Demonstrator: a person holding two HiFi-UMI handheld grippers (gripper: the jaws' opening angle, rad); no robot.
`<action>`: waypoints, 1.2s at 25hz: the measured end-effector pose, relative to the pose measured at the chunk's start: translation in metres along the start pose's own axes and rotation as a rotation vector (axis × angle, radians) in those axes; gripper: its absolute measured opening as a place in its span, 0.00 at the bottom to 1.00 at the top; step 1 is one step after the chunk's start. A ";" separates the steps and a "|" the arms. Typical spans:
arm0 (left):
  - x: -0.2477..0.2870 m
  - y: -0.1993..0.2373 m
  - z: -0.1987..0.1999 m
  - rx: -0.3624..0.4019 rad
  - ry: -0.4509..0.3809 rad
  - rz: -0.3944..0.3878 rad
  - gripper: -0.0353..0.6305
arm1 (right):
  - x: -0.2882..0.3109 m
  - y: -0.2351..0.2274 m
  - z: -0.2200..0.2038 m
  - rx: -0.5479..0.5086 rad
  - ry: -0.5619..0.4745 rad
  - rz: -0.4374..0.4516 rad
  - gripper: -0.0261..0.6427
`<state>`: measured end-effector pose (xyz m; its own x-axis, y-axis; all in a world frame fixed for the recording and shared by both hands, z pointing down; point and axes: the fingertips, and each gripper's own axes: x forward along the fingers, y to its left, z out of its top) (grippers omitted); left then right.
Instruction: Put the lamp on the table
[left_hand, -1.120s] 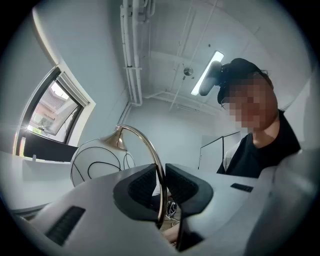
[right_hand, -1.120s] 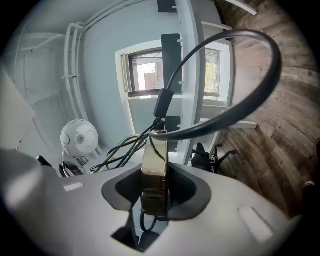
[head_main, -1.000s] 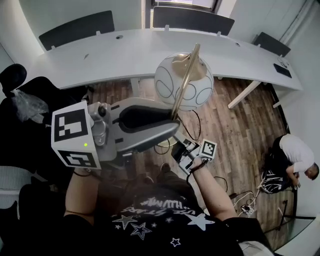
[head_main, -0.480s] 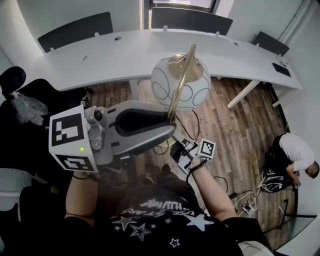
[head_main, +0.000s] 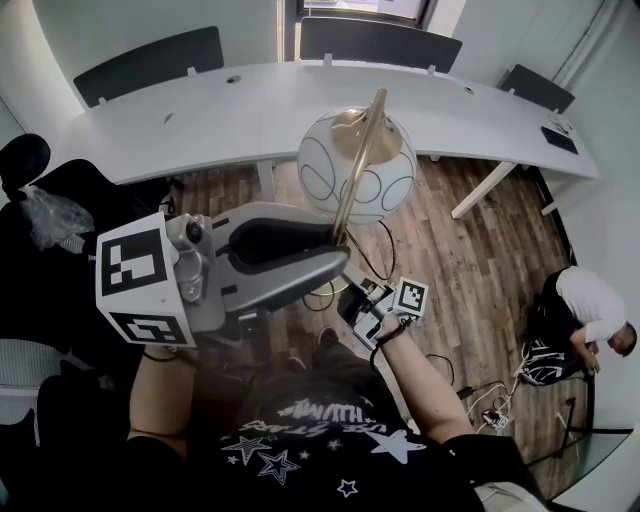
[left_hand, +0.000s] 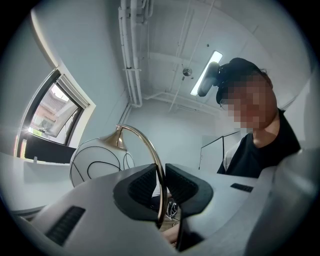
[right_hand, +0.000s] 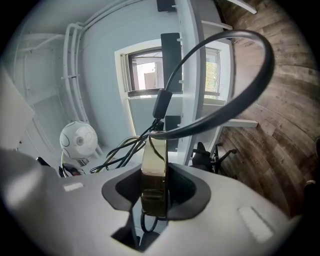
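The lamp has a white globe shade (head_main: 357, 170) with thin black lines and a curved brass stem (head_main: 352, 190). It hangs in the air in front of the long white table (head_main: 230, 110). My left gripper (head_main: 340, 248) is shut on the stem, which runs between its dark pads (left_hand: 142, 182) in the left gripper view, the globe (left_hand: 95, 162) to their left. Lower down, my right gripper (head_main: 362, 300) is shut on the lamp's brass base (right_hand: 154, 165). A black cord (right_hand: 235, 95) loops out above the base.
Black chairs (head_main: 150, 60) stand behind the table. An office chair (head_main: 40, 200) with a plastic bag sits at the left. On the wooden floor (head_main: 470, 260) at the right a person (head_main: 590, 310) crouches beside cables (head_main: 495, 405). A dark flat item (head_main: 558, 139) lies on the table's right end.
The lamp and both grippers have drifted slightly to the left. Both grips stay the same.
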<state>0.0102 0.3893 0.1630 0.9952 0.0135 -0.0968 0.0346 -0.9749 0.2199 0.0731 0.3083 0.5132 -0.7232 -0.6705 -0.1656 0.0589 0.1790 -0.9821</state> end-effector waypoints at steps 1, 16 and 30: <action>-0.001 0.000 0.000 -0.001 -0.002 -0.002 0.14 | 0.001 -0.001 -0.001 0.003 0.003 0.000 0.22; 0.021 0.092 0.012 -0.021 0.008 0.030 0.14 | 0.048 -0.023 0.069 0.041 0.044 -0.003 0.22; 0.044 0.185 0.026 0.011 -0.030 0.116 0.14 | 0.111 -0.044 0.161 0.023 0.139 0.035 0.22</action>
<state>0.0585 0.2036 0.1746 0.9893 -0.1056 -0.1004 -0.0814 -0.9719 0.2211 0.1012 0.1102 0.5239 -0.8088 -0.5575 -0.1871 0.0999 0.1831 -0.9780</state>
